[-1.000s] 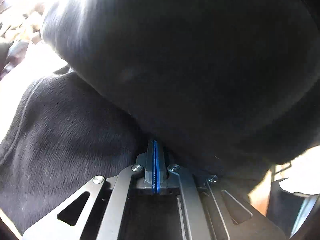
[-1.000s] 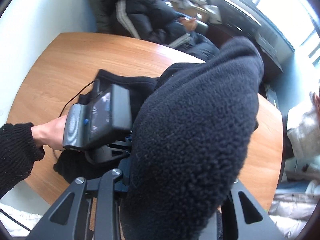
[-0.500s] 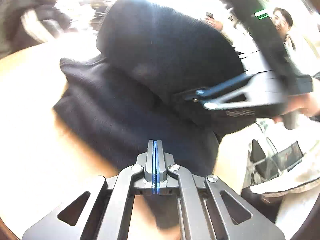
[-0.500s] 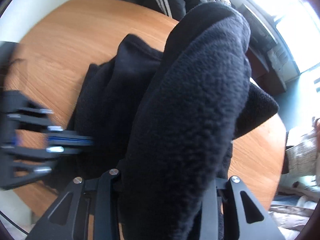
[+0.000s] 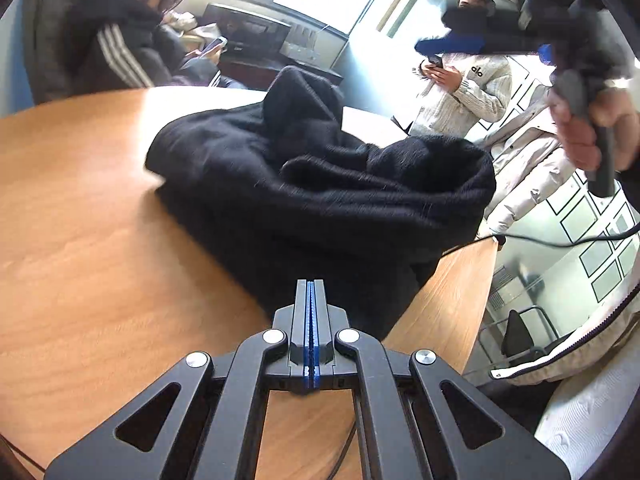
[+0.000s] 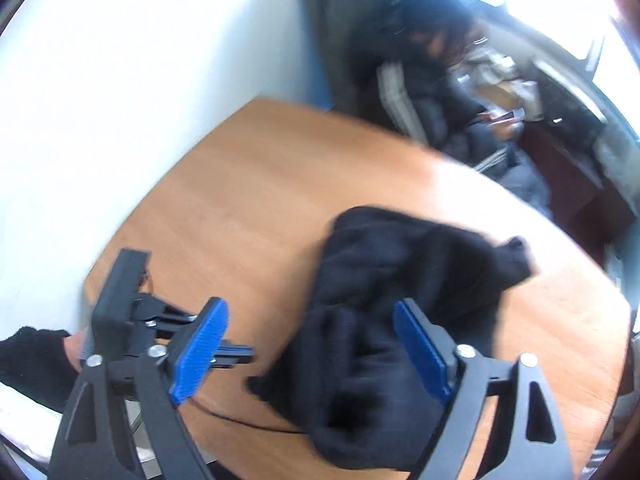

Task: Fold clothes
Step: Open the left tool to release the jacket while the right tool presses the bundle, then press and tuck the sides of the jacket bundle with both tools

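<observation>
Black fleece garment (image 5: 320,184) lies bunched on the wooden table (image 5: 80,240), a fold just released. Right gripper (image 6: 312,352) is opening, nothing between its pads; left gripper (image 5: 309,320) is pressed shut, empty. Next likely needs flattening.

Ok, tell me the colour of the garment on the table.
Black all over, no pattern; the garment shows best in the left wrist view.

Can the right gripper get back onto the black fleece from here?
Probably yes. The right gripper is opening wide above the black fleece, nothing between its pads; the table around is bare and the left gripper sits off to the side.
</observation>
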